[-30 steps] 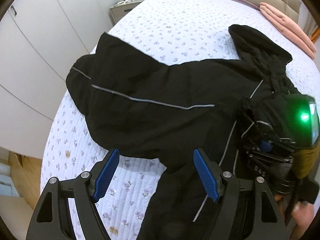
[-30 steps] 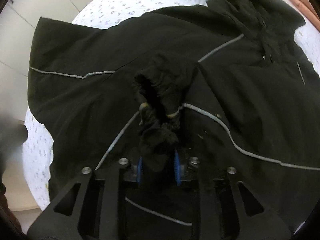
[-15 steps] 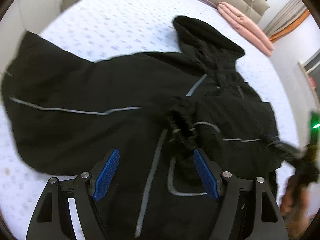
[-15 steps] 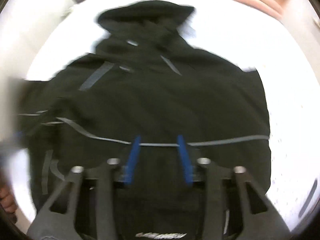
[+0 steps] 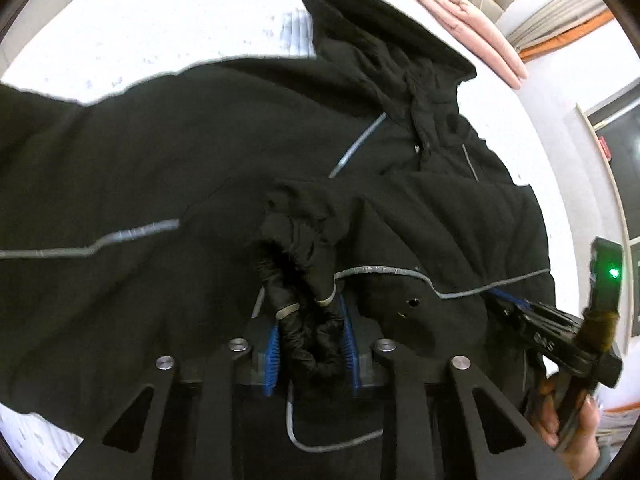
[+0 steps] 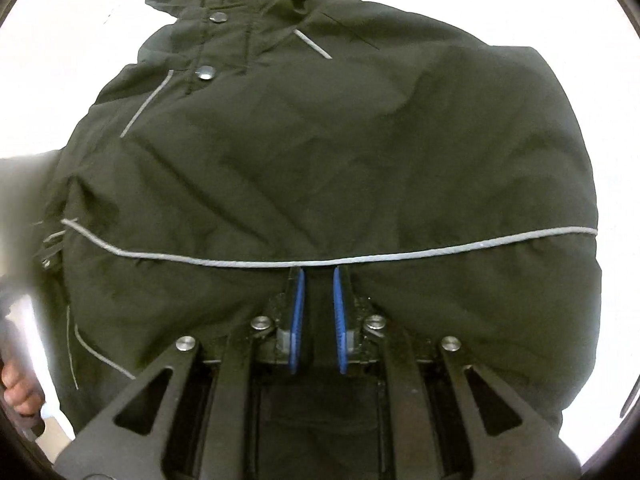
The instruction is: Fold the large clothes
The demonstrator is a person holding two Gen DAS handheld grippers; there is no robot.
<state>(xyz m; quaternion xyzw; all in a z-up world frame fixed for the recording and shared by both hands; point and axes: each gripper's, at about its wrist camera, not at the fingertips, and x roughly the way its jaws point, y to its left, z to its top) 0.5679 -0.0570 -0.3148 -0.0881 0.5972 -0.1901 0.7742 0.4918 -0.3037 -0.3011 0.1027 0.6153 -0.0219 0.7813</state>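
jacket [image 5: 168, 168] half-folded on the bed [image 5: 160, 32], both grippers pinching fabric.

left gripper [image 5: 310, 344] is narrowed on the bunched sleeve cuff [image 5: 298, 280], which lies across the jacket's chest below the hood [image 5: 384, 40]; that sleeve looks folded in. right gripper [image 6: 318, 304] is nearly closed on the lower front at the grey piping [image 6: 440, 254]. the far sleeve is spread out, so its fold and the body fold seem left.

The left wrist camera looks forward along its fingers, from close above the black jacket [image 5: 160, 168], toward the hood and the bed's far side. The right wrist camera looks from the hem toward the hood, very near. Both views share the jacket's chest [image 6: 320, 152].
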